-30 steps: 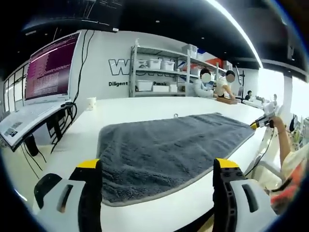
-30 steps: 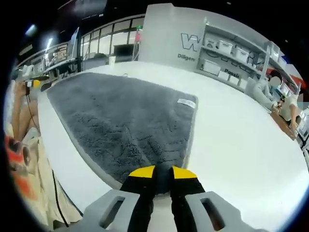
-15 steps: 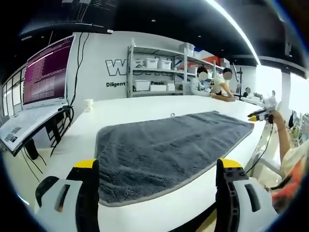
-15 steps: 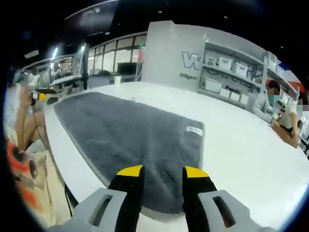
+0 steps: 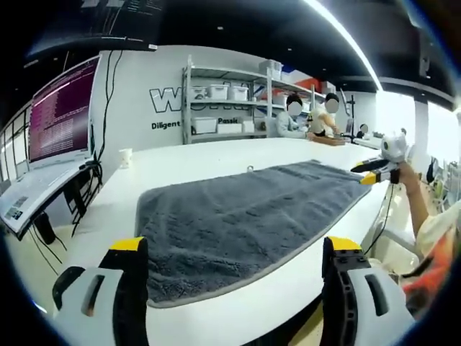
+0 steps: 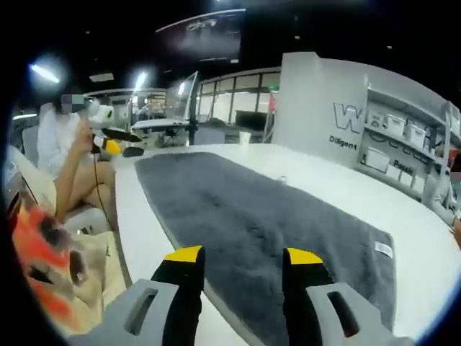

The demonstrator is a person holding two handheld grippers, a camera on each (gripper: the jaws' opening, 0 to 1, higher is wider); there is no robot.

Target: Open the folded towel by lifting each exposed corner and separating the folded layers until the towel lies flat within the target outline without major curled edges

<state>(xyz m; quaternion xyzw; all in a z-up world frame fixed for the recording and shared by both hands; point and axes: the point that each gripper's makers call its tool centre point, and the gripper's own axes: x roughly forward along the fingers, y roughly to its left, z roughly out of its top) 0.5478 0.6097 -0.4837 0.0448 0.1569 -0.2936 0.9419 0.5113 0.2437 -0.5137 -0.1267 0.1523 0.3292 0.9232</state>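
In the left gripper view, the left gripper (image 5: 238,252) rises from the bottom edge, its two yellow-tipped jaws spread wide apart and holding nothing. Between and just beyond the jaws lies the grey towel (image 5: 248,213), opened out in a single layer on the white table (image 5: 191,158), its pale border running along the near table edge. At the towel's far right end the right gripper (image 5: 374,171) hovers near the corner, held in a person's hand (image 5: 405,175). Further back, a small white cup (image 5: 126,157) stands on the table. On the left, a monitor (image 5: 61,108) shows lines of text. Against the back wall stands a shelving unit (image 5: 227,104) with white bins, and two people sit beside it.

In the right gripper view, the right gripper (image 6: 243,258) has its jaws parted (nothing between them), poised over the towel's (image 6: 266,223) near edge. A small white label (image 6: 384,249) sits on the towel near its right side. At the far left, the left gripper (image 6: 115,146) is held beside the table's end by a seated person.
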